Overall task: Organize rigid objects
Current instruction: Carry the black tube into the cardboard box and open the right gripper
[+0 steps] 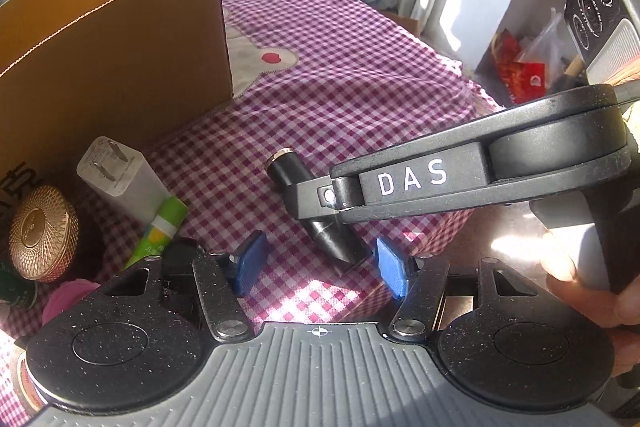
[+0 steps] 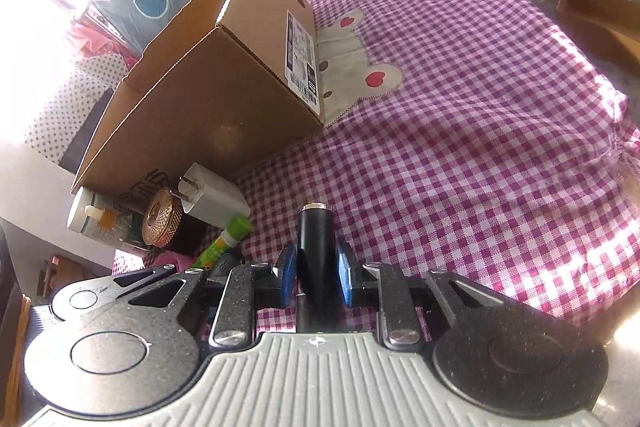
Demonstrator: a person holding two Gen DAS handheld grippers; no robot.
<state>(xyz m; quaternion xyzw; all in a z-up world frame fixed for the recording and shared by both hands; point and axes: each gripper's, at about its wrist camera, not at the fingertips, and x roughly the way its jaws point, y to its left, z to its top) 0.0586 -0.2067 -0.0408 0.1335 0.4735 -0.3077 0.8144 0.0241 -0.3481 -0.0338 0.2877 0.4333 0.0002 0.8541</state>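
Nearest the lens in the right wrist view, the right gripper (image 2: 316,277) pinches a black cylinder (image 2: 315,259) between its blue pads (image 2: 343,279); one pad presses each flank, and the cylinder runs forward along the fingers, its metal-ringed end pointing out over the purple checked cloth (image 2: 460,131). From the left wrist view the same cylinder (image 1: 320,211) lies tilted just beyond the left gripper (image 1: 320,267), its lower end close by the right-hand blue pad (image 1: 390,273); whether they touch I cannot tell. The left gripper's fingers stand spread apart with only cloth between them.

A cardboard box (image 2: 208,99) lies on its side on the cloth, ahead and to the left. Beside its near wall sit a white plug adapter (image 2: 214,197), a round golden tin (image 2: 162,217), a green tube (image 2: 224,241) and a white-capped bottle (image 2: 96,219), bunched close together and left of the held cylinder. A person's fingers (image 1: 592,291) show at the right edge of the left view.
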